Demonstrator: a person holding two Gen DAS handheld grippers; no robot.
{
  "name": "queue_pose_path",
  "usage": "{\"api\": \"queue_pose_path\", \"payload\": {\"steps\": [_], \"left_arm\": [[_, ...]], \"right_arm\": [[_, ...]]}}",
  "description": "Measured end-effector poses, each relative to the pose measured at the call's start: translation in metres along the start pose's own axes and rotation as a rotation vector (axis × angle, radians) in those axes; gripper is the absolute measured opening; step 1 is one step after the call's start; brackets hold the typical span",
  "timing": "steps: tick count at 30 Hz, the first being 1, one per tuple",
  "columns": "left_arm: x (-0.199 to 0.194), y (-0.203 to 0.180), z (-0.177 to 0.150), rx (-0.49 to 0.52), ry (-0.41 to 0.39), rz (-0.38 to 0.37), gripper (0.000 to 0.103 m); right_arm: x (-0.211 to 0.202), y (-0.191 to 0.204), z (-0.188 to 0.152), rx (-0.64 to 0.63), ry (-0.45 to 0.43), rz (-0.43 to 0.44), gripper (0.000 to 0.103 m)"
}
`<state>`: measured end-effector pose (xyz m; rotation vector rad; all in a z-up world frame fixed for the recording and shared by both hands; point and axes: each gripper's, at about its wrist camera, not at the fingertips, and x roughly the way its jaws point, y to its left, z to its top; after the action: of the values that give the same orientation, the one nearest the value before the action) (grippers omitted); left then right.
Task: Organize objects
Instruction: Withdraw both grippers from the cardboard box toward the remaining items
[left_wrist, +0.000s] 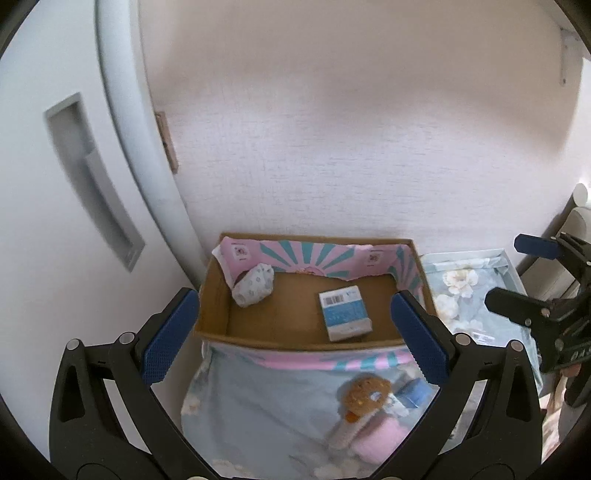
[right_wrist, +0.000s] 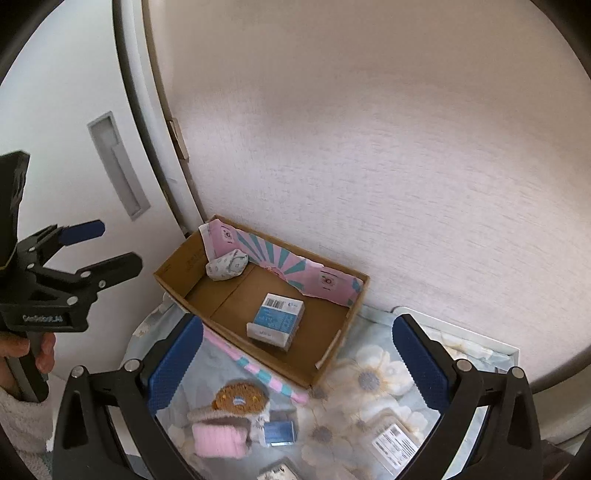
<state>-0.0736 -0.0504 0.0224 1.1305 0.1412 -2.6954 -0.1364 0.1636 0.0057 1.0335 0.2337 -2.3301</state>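
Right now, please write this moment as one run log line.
left gripper: open, empty | right gripper: open, empty | cardboard box: blue carton, rolled cloth inside | pink item: outside box

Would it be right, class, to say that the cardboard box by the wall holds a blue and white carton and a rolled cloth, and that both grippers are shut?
Not quite. The cardboard box does hold the blue and white carton and the rolled cloth, but both grippers are open: each wrist view shows its own fingers spread wide, the left gripper and the right gripper alike, holding nothing.
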Motion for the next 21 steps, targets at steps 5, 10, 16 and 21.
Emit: {"api": "queue_pose_path", "payload": {"steps": [5, 10, 16, 21], "left_arm": [[-0.028, -0.017, -0.025, -0.015, -0.039, 0.016, 0.103], [-0.042, -0.031, -0.054, -0.046, -0.044, 0.032, 0.103], [-0.040, -0.043, -0.094, -0.108, -0.010, 0.041, 0.103], [-0.026, -0.052, -0.127, -0.158, 0.040, 0.064, 0.103]], "right_arm": [[-0.022, -0.007, -0.017, -0.021, -0.015, 0.003, 0.102], [-0.031, -0.014, -0.037, -0.042, -0.013, 0.011, 0.102], [-0.030, -0.022, -0.071, -0.050, 0.005, 0.048, 0.102], [-0.025, -0.025, -0.107, -0.098, 0.014, 0.091, 0.102]]}}
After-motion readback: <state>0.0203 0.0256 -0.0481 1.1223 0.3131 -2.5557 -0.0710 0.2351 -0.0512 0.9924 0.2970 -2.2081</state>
